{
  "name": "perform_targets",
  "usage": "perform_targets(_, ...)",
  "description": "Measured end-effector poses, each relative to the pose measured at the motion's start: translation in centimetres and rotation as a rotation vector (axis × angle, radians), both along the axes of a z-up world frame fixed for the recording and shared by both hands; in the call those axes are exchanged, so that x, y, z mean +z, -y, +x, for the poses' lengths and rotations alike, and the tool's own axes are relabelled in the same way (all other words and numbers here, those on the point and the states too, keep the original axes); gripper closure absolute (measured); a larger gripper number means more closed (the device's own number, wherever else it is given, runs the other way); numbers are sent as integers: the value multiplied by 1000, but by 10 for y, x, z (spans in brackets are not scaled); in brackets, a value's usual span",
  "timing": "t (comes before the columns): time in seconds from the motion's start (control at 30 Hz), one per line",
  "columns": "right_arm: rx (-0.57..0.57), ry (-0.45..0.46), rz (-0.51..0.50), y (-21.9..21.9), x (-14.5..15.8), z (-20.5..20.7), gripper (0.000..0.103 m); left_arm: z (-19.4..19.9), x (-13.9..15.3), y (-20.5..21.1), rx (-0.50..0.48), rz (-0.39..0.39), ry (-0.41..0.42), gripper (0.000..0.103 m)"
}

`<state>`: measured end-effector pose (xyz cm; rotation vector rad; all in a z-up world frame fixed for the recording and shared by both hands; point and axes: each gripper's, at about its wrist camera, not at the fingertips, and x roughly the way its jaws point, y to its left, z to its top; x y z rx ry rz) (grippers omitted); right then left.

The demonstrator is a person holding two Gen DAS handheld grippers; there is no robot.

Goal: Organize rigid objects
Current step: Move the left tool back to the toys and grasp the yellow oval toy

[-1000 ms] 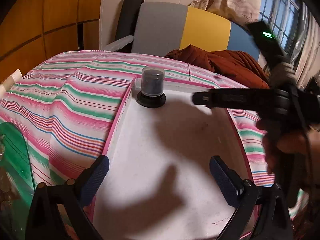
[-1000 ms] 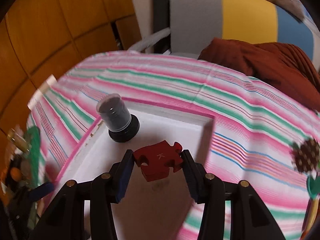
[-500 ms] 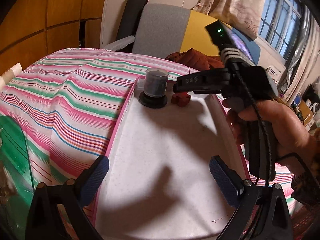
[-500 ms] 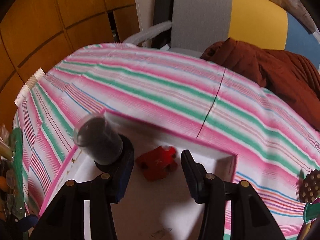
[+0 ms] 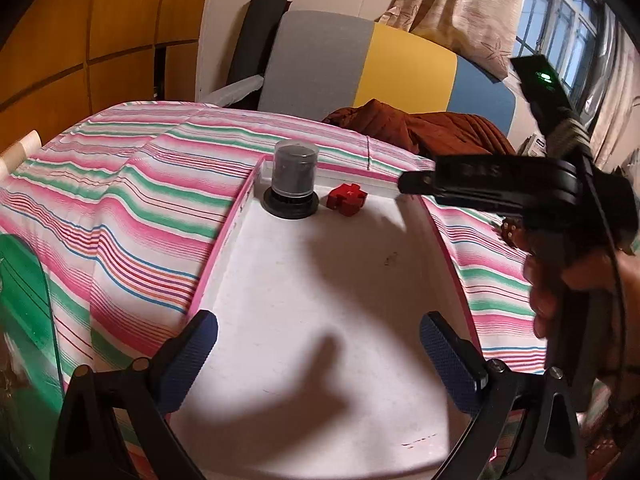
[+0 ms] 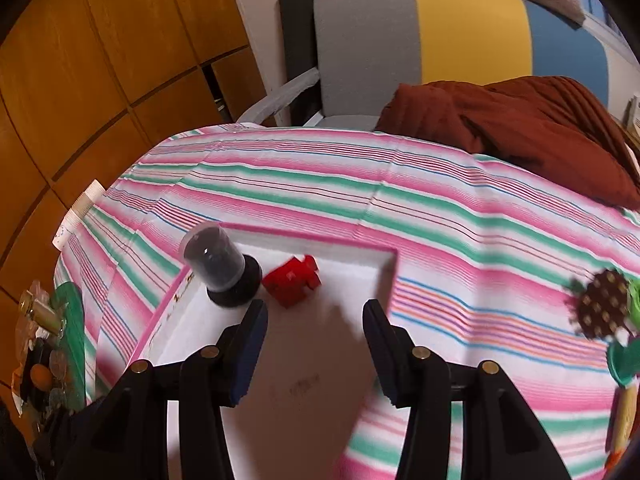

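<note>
A red puzzle piece (image 5: 346, 199) (image 6: 292, 280) lies flat at the far end of the white tray (image 5: 320, 300) (image 6: 348, 268), right beside a black spindle case with a clear dome (image 5: 293, 182) (image 6: 220, 272). My right gripper (image 6: 316, 316) is open and empty, above the tray a little nearer than the piece; it also shows in the left wrist view (image 5: 404, 186) at the tray's far right corner. My left gripper (image 5: 316, 340) is open and empty over the tray's near end.
The tray has a pink rim and sits on a striped tablecloth (image 5: 120, 208) (image 6: 440, 208). A brown spiky ball (image 6: 604, 304) and green toys (image 6: 624, 360) lie to the right. A green container (image 5: 24, 292) stands at the left. A chair with a brown cloth (image 6: 520, 128) stands behind the table.
My right gripper opened and let go of the red puzzle piece, which now lies in the tray beside the spindle case. The right gripper then drew back. My left gripper stayed put.
</note>
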<state>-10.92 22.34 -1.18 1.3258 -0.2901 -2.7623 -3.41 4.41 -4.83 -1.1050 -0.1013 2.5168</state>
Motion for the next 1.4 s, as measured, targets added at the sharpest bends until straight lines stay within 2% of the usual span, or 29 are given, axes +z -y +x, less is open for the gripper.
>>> perform_targets(0.27,-58,-15,-17,-22,9,45,53,9,6,-12,-35,-4,-12,1)
perform_targets(0.43,-128,-25,8,-45,10,78,53,18,11,-21,-55,-13,-29,1)
perform_targets(1.0,-375,70,11,-143,-20,174,53,61,21,-84,-242,-71,-74,1)
perform_targets(1.17,-501,121,47,-176,-22,192,53,74,22,-99,-291,-83,-84,1)
perform_targets(1.4,-711,148,6,-245,-9,212,51,86,19,-116,-352,-118,-70,1)
